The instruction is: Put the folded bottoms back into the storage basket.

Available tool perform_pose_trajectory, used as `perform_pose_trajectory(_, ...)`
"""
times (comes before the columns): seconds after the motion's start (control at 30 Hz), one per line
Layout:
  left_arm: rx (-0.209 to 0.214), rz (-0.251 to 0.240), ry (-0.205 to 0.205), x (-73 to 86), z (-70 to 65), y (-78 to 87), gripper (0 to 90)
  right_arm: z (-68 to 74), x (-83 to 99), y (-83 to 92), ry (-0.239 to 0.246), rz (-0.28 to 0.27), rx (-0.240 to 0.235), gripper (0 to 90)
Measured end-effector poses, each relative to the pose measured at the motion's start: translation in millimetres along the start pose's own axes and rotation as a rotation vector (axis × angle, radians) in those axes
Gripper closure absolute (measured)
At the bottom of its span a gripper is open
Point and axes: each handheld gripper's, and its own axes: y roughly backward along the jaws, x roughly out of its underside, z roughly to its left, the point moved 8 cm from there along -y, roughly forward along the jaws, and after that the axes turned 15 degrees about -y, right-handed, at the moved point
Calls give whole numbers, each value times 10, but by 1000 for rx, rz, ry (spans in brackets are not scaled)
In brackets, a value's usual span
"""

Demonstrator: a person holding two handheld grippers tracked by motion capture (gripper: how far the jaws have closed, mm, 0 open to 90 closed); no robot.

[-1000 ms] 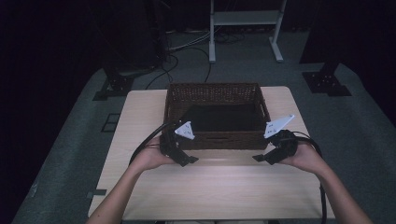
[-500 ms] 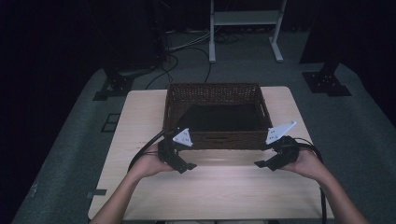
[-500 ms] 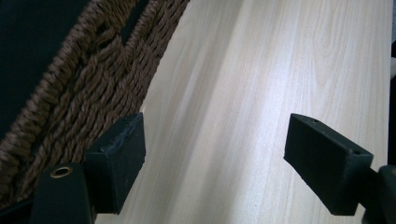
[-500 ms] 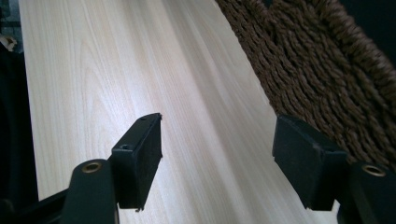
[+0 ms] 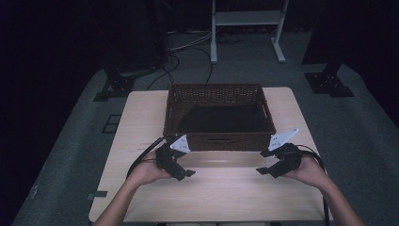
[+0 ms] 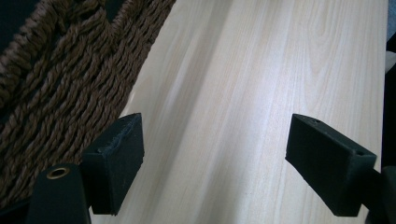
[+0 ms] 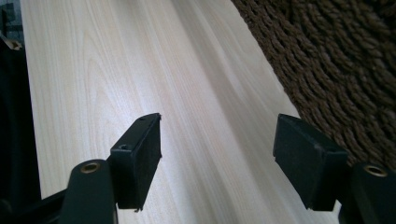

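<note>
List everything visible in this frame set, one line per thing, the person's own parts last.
wicker basket: one, dark brown, middle of the table, dark inside.
table: one, pale wood, on grey floor.
white frame: one, floor behind the table.
black stand bases: two, floor at both far corners.
left gripper: one, black, open, empty, near the basket's front left corner.
right gripper: one, black, open, empty, near its front right corner.
forearms: two, from the bottom edge.

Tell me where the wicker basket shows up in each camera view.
High view: wicker basket at centre, on the far half of the wooden table.
Left gripper view: its woven wall fills the upper left.
Right gripper view: its woven wall fills the upper right.
Shared landmark: the pale table grain beside the basket.
</note>
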Motion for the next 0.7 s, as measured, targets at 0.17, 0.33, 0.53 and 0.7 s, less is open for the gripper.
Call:
perform_pose_trajectory(0.17,-10,5,11,65,-34,-16,180,0,72,-23,-12,-3,-1,312)
perform_pose_trajectory(0.33,-12,-2,20,112,-76,-26,180,7,143,-36,-19,-3,2,310)
perform_pose_trajectory(0.53,-1,-12,42,173,-149,-78,176,13,277,-74,-36,-9,-5,308)
perform_pose_trajectory(0.7,-8,-15,38,207,-204,-108,174,-4,363,-70,-55,-21,2,293)
